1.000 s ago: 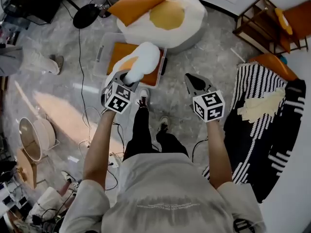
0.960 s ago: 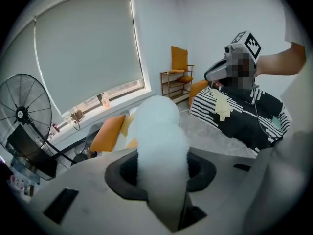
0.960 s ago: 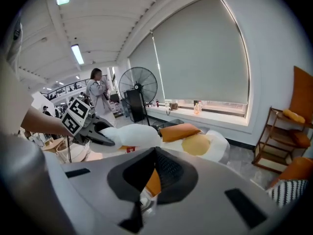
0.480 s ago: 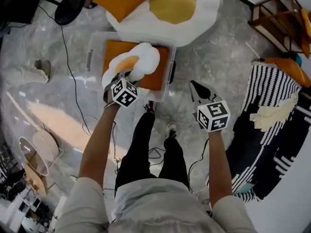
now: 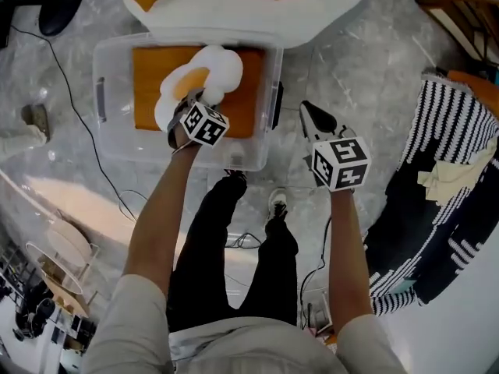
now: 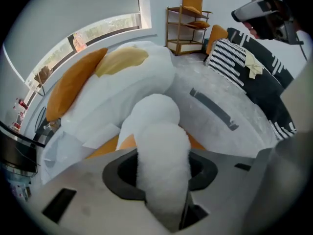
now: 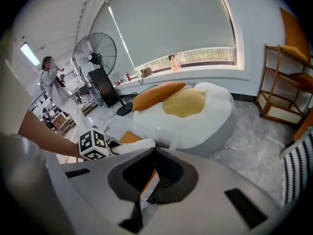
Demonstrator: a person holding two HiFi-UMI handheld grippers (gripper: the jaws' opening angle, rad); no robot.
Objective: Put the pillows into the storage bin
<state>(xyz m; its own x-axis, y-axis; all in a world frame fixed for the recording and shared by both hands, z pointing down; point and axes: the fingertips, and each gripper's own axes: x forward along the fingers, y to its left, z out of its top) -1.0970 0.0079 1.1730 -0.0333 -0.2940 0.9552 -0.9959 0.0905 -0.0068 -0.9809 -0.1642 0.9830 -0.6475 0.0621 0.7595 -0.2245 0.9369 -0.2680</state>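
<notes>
Egg pillow point(image 5: 209, 72) hangs over the storage bin point(image 5: 109, 150), its white edge clamped in your left gripper point(image 5: 189, 101), just above the orange pillow point(image 5: 148, 80) already inside. You look to be at the drop: lower a little, then let go. Your left arm point(image 5: 160, 216) reaches forward over the bin. Your right gripper point(image 5: 312, 114) hovers beside the bin, jaws together on nothing.
</notes>
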